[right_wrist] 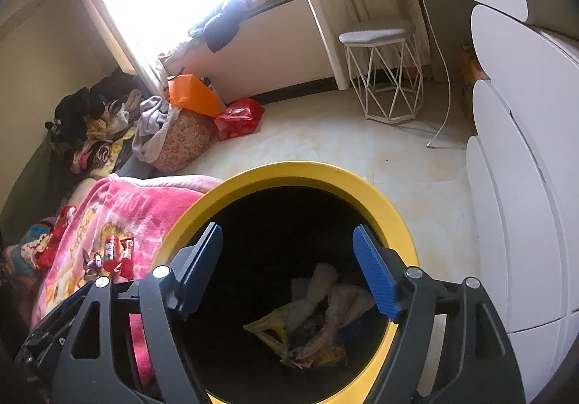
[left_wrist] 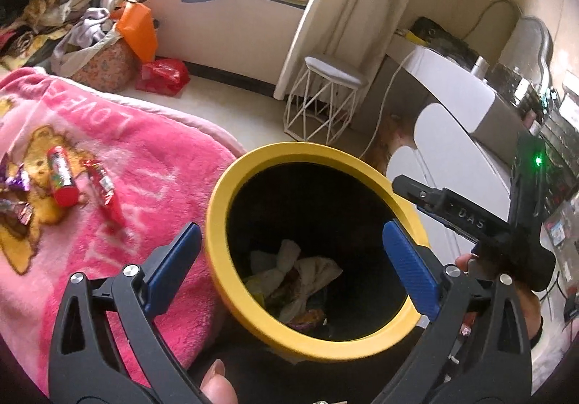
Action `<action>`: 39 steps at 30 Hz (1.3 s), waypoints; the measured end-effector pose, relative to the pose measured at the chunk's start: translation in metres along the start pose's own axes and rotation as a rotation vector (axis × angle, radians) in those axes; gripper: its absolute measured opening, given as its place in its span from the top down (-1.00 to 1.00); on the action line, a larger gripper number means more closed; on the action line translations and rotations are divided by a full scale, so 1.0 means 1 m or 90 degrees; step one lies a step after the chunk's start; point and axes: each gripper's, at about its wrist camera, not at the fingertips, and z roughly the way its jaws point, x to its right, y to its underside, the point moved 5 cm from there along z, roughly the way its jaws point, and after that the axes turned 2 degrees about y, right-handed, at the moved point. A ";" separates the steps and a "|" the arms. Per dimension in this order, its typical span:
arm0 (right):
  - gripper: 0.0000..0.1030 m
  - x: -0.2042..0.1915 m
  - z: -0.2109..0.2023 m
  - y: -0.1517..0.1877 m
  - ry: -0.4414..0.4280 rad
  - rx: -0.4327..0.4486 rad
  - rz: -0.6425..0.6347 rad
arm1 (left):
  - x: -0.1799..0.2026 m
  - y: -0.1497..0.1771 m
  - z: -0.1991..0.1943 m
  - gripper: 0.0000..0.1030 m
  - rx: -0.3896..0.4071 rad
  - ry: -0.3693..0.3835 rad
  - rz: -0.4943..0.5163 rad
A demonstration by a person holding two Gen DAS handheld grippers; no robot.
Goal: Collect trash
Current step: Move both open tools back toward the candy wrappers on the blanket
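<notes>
The pink blanket (left_wrist: 119, 165) shows the upside-down word "LOVE", and the right gripper (left_wrist: 419, 198), seen at the right of the left wrist view, carries the raised letters "DAS". Both grippers tilt downward over the mouth of the yellow-rimmed bin (left_wrist: 217, 223), the left gripper (left_wrist: 289, 259) spread wide and the right gripper (right_wrist: 289, 270) parted, each with nothing between its blue pads. Crumpled wrappers and tissue (right_wrist: 318, 324) lie at the bin's bottom, while more candy wrappers (left_wrist: 61, 179) rest on the blanket to the left.
</notes>
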 end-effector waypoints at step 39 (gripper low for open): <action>-0.60 -0.106 -0.033 0.015 -0.051 0.034 -0.154 | -0.088 -0.018 -0.094 -0.79 0.117 -0.114 -0.071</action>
